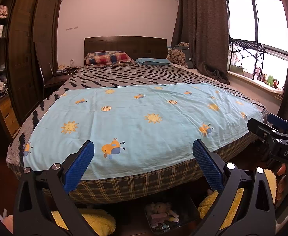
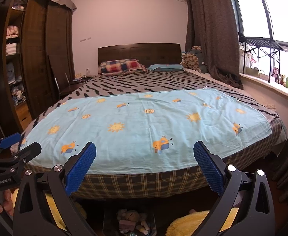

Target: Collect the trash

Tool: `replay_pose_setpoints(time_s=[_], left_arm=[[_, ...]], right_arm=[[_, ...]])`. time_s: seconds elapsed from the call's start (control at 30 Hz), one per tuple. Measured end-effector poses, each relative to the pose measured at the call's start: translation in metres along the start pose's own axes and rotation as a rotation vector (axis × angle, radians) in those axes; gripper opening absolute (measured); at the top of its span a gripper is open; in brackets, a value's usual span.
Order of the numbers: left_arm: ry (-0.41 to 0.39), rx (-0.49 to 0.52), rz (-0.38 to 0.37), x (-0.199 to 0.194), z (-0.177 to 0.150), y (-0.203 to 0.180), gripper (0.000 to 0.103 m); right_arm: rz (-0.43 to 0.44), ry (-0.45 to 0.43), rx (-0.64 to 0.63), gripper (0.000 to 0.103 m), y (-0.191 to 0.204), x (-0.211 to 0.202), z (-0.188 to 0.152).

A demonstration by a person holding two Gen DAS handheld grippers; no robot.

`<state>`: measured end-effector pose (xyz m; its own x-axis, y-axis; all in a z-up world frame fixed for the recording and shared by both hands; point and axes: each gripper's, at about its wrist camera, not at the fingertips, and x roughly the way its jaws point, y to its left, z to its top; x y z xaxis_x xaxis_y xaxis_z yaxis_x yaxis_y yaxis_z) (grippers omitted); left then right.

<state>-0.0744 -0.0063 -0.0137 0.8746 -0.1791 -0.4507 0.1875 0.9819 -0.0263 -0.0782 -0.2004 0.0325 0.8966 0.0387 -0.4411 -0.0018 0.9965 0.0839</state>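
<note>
Left wrist: trash bin (image 1: 171,216) holds jumbled small items.

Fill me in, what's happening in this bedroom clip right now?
A person holds both grippers side by side at the foot of the bed. The left gripper and right gripper are both open and empty, hovering over the near edge of the light blue cartoon sheet. Nothing is grasped. A box of small items sits on the floor under the bed, between yellow fluffy things. No obvious trash shows on the sheet.
</note>
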Motion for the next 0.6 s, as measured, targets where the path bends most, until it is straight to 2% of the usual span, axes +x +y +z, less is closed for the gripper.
replay_pose_setpoints(time_s=[0.6], left_arm=[[0.005, -0.001, 0.006, 0.0024, 0.0, -0.0014, 0.095]], right_arm=[[0.002, 0.009, 0.0, 0.1, -0.0003, 0.0023, -0.0005]])
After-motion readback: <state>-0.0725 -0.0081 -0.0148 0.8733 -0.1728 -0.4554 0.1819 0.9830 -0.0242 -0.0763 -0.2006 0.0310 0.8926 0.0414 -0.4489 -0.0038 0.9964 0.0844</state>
